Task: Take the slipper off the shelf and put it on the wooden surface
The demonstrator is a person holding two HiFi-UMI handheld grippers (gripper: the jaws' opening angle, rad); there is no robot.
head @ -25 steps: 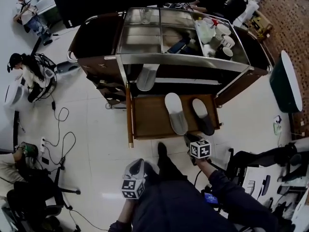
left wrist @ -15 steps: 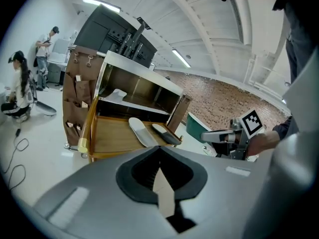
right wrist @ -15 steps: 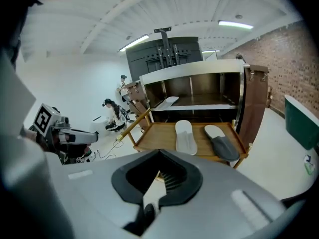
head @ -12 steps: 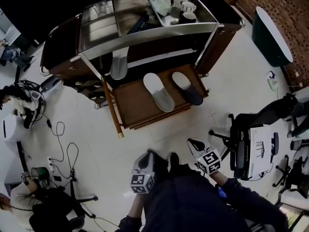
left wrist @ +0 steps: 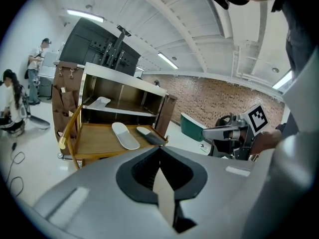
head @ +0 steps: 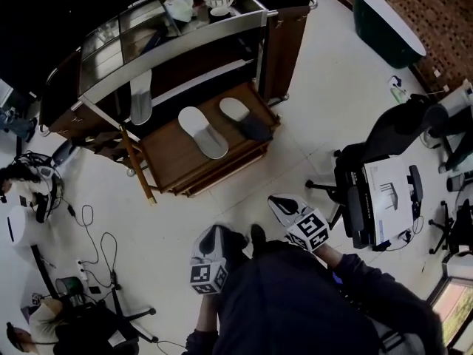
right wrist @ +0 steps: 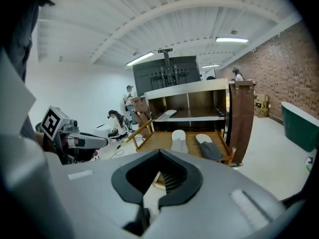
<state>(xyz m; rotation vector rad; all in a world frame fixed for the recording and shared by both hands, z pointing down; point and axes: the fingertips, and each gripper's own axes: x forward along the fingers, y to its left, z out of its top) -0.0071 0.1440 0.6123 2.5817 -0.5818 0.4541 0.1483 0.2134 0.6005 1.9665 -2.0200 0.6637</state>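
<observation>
A shelf cart (head: pixel 185 46) stands well ahead of both grippers. Its low wooden table (head: pixel 166 161) carries a white slipper (head: pixel 202 132) and a grey slipper (head: pixel 245 118). A pale slipper (head: pixel 140 97) lies on the shelf above. It is probably light and soft, best pinched at its rim. The left gripper (head: pixel 209 235) and right gripper (head: pixel 278 203) have their jaws closed together and hold nothing.

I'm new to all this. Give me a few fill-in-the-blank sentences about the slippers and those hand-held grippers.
The wooden surface holds ___ slippers. A third slipper lies on the cart's ___. The left gripper and right gripper, jaws together, hold ___.
Missing words: two; shelf; nothing.
</observation>
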